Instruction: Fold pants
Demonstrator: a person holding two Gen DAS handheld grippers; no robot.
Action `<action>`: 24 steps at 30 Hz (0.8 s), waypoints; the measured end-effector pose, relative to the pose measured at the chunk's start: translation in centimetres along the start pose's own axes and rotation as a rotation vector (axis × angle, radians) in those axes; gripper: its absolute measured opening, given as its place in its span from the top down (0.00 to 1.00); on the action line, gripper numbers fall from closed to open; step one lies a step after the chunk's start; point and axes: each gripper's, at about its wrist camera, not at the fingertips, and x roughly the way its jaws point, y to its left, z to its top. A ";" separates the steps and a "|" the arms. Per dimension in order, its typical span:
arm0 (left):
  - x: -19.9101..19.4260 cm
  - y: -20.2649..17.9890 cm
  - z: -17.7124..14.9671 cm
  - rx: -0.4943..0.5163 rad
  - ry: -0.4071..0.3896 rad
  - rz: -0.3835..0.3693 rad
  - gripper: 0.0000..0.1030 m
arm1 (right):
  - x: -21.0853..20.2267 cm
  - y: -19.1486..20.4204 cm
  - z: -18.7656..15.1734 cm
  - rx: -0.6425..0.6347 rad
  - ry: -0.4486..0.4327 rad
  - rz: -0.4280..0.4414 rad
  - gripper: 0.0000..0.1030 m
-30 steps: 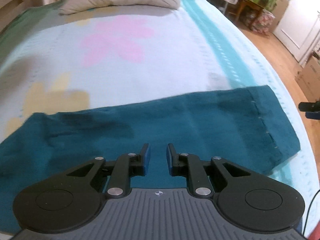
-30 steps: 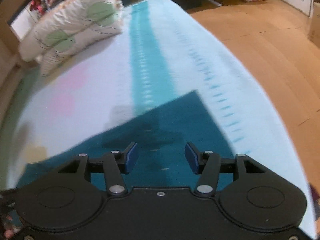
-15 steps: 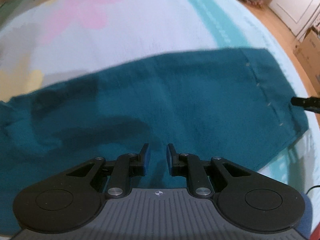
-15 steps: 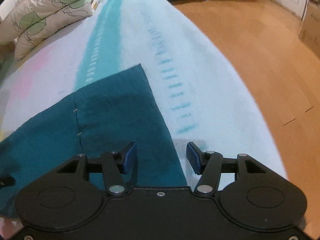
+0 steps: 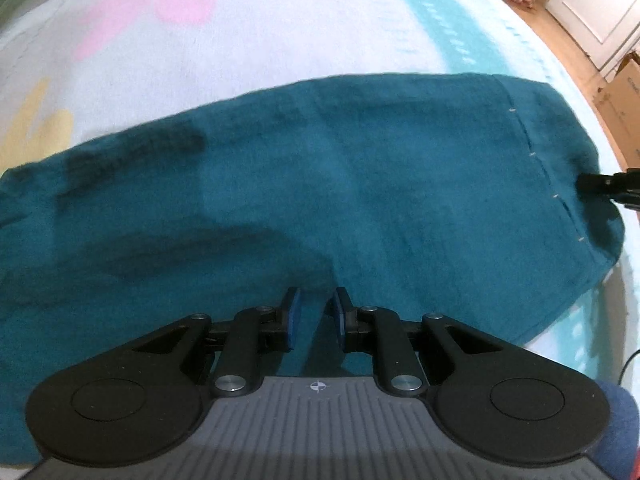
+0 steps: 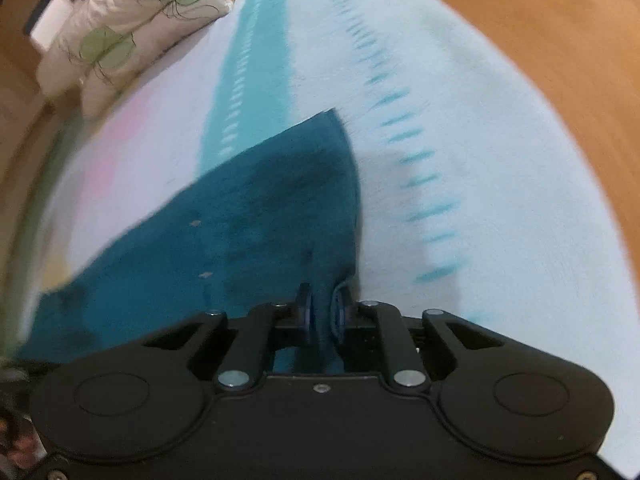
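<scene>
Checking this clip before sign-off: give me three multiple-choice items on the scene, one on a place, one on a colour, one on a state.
1. Where do the pants lie?
A. on the bedspread
B. on the wooden floor
C. over a chair

2. What colour are the pants?
A. pink
B. dark teal
C. black

3. What is the right claw doing?
A. standing wide open above the pillows
B. holding a hanger
C. pinching the pants' cloth

Key: 1 A, cloth spread flat on the bed cover; 2 B, teal in both views; 3 C, its jaws have just been closing, and fabric bunches between them.
</scene>
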 end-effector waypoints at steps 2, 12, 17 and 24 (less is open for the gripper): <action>-0.6 0.1 0.4 0.008 -0.012 -0.014 0.83 | -0.5 0.5 -0.1 0.002 -0.021 0.015 0.82; 1.3 -0.7 6.8 -0.025 -0.069 0.005 0.83 | -3.5 3.0 0.8 -0.012 -0.078 0.032 0.82; 2.2 -0.2 7.4 -0.062 -0.055 0.011 0.83 | -3.7 4.3 0.7 -0.036 -0.075 0.002 0.82; -1.0 3.3 5.2 -0.104 -0.065 0.022 0.83 | -5.2 8.3 0.9 -0.073 -0.103 -0.015 0.82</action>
